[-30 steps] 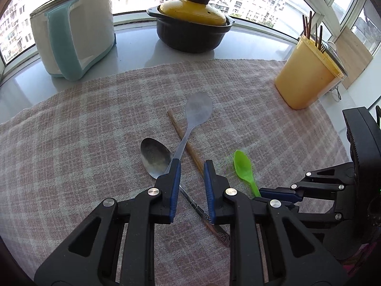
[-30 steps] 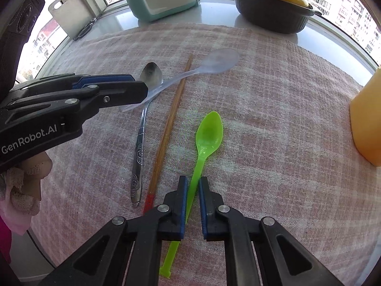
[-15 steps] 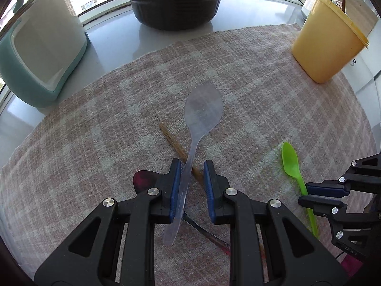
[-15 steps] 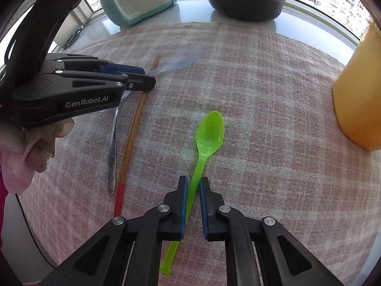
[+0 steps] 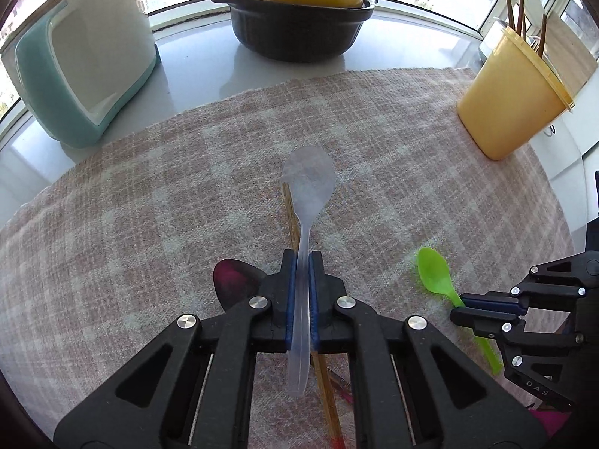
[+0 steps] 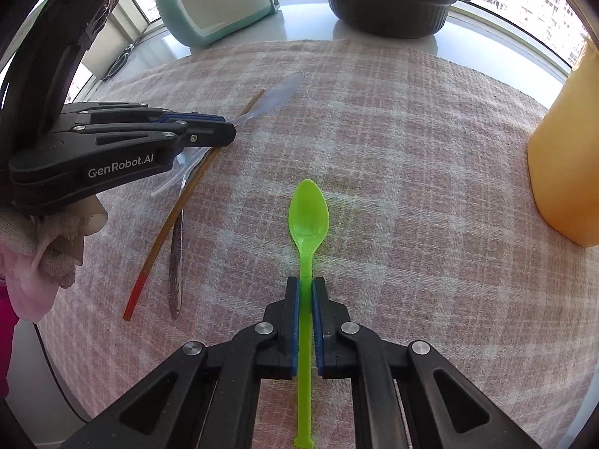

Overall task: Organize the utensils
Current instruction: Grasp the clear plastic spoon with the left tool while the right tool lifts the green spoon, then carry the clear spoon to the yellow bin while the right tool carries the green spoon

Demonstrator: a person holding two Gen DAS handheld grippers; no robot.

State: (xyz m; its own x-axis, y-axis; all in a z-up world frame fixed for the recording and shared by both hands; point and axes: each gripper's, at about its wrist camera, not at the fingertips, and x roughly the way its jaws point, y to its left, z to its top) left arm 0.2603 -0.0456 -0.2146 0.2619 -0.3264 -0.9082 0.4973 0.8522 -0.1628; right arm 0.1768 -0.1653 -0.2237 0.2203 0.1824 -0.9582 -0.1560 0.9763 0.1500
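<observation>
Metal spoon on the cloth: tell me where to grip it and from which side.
Grip the metal spoon by the bare lower part of its handle, coming from above with the jaws across its width. It lies flat on the checked cloth close beside the wooden chopstick. Its bowl end sits under the left gripper and the clear spoon, so the handle end is probably easiest.

We looked steeply down along each gripper, close above the checked cloth [image 5: 149, 205]. Both views faced the window sill and shared the black pot [image 5: 295, 30], the yellow utensil holder [image 5: 513, 101] and the cloth.
</observation>
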